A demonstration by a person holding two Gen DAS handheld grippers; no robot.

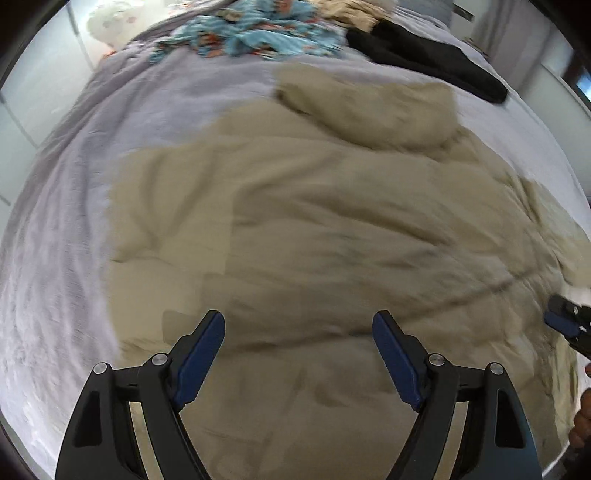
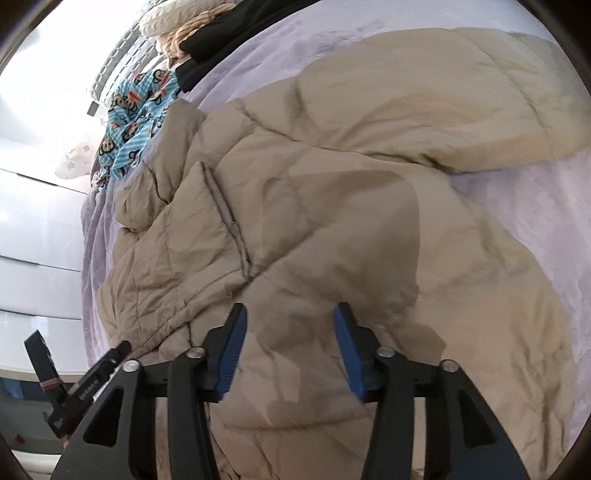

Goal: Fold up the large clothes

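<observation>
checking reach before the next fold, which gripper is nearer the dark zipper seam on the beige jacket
Right. The right gripper hangs open just below the zipper seam on the beige jacket. The left gripper hangs open over plain quilted fabric; its view shows the seam only as a blur.

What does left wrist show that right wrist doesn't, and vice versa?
Left wrist only: the left gripper from behind, jaws open with nothing between them, and a hand at the right edge.

Right wrist only: the right gripper from behind, jaws open above the jacket, the jacket's dark-edged seam, and a cream knit item at the far end.

Both: the beige puffer jacket spread on the lilac bedcover, the blue patterned cloth, the black garment, and each view catches the other gripper at its edge.
</observation>
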